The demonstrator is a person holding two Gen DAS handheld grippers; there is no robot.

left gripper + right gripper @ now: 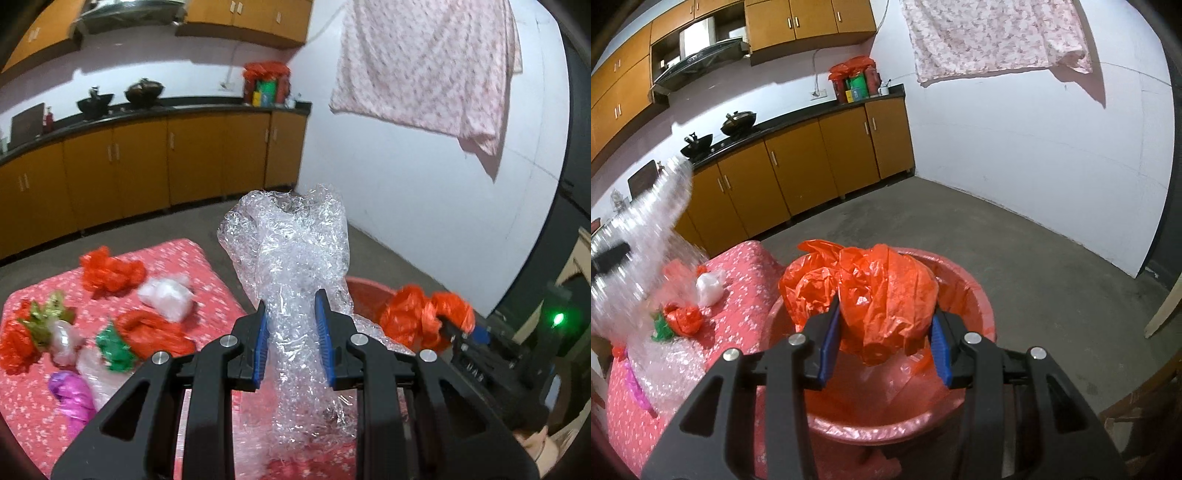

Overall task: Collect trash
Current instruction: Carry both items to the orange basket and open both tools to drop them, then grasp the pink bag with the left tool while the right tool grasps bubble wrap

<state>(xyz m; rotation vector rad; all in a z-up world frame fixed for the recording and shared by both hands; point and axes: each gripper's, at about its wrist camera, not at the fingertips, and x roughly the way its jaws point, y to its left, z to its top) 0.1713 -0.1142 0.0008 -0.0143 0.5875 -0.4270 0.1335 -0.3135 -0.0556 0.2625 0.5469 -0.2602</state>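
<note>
Left gripper (291,325) pinches a bubble wrap sheet (295,258) that rises ahead of its fingers. Right gripper (886,332) clamps an orange plastic bag (871,295) directly above the red basin (975,295).

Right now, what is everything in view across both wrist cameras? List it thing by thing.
bubble wrap: one, clear, held upright in the left gripper
orange bag: one, crumpled, in the right gripper above the bin
trash bin: one, red, beside the table
table: one, pink floral cover
loose trash on table: several crumpled pieces, orange, white, green, purple
woks: two, black, on the counter
cabinets: brown, along the wall
hanging cloth: one, pink floral, on the white wall
left gripper: black with blue pads
right gripper: black with blue pads
</note>
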